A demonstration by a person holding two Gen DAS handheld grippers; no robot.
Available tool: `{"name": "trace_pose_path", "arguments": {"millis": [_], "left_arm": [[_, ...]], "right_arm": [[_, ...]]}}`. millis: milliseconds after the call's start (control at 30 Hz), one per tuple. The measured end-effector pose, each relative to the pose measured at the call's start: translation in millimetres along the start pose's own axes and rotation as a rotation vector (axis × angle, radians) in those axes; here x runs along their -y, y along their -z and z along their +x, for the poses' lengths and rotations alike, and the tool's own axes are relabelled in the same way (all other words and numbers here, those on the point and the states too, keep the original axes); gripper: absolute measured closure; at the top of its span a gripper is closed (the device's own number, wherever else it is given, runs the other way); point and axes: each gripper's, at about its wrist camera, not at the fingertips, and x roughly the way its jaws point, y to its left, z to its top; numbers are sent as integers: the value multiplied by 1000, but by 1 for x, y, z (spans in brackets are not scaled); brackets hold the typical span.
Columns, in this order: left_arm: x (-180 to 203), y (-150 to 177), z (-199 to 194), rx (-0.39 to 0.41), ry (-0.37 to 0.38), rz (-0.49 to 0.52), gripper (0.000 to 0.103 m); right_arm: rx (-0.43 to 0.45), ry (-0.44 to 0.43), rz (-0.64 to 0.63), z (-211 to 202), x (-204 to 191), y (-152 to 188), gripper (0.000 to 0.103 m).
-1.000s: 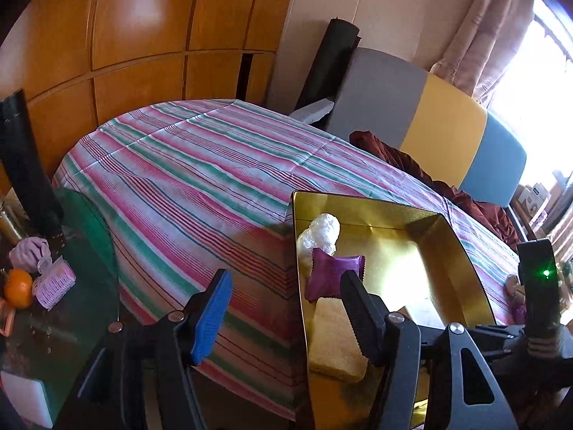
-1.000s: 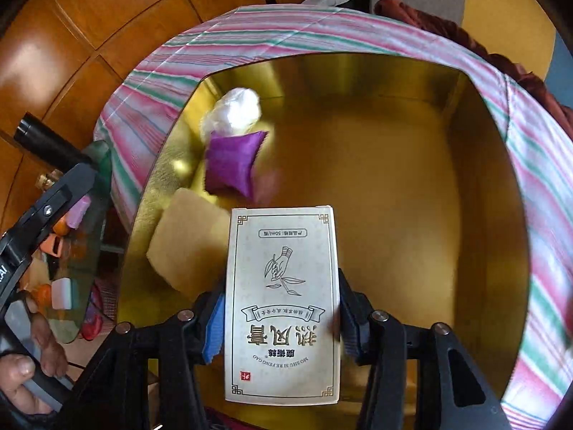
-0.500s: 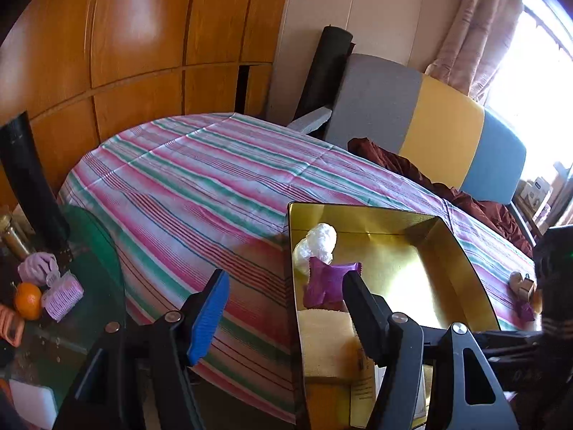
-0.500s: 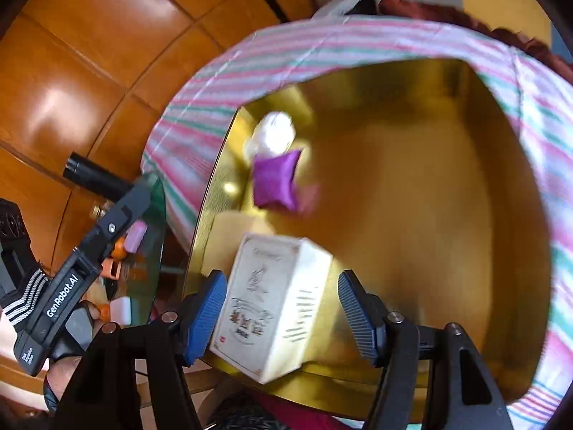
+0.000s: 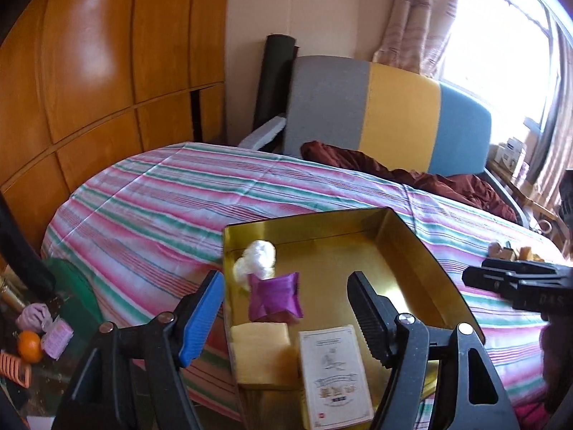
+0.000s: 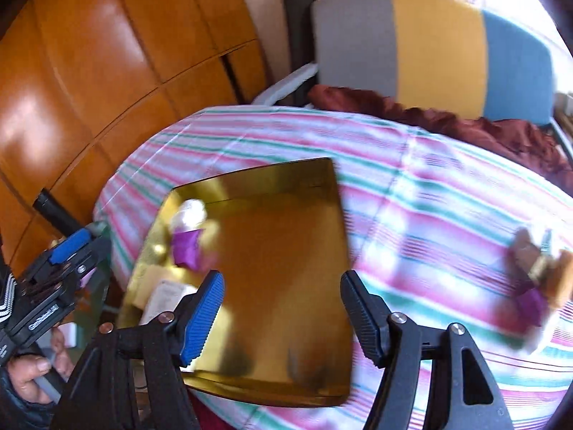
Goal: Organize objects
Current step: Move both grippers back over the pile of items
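A gold tray (image 5: 412,251) (image 6: 279,236) sits on the striped bed. In its near-left part lie a white crumpled bag (image 5: 258,258), a purple packet (image 5: 274,297) (image 6: 186,251), a yellow sponge (image 5: 259,353) and a white printed box (image 5: 333,376) (image 6: 168,294). My left gripper (image 5: 286,317) hovers above the tray's near end, its jaws opening, with nothing between them. My right gripper (image 6: 283,319) hangs over the tray's near right side, jaws also opening and empty. It shows as a black bar (image 5: 519,283) at the right edge of the left wrist view.
Small brown and purple items (image 6: 533,272) lie on the bedspread (image 5: 172,208) right of the tray. A glass side table (image 5: 53,369) at the left holds an orange and pink things. A grey, yellow and blue headboard (image 5: 394,118) and a dark red blanket (image 5: 412,175) are behind.
My right gripper let go of the white box, which now lies flat in the tray, and then rose and pulled back rightward. Both grippers' jaws widened, and the left one lifted a little.
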Motion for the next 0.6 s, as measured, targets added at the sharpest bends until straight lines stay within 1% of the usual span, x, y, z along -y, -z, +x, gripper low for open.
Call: {"name": "trace_pose_path", "arguments": {"millis": [233,333,400,467,600], "left_arm": [[37,-3,2,-18,64,71,30],[53,-4,4,-27,90,105,30],[63,-5,6,-33,114,128,30],[76,-6,6,-35,151,152,30],[107,-6,5,-35,223,219,30]], "right_arm": [[20,148,95,-23,75,1,34],[45,212,130,-38,109,1,34],[83,264,166,-51,136,1,32],[141,334,220,-67,166,2,24],[230,463,409,-98,238,11,23]]}}
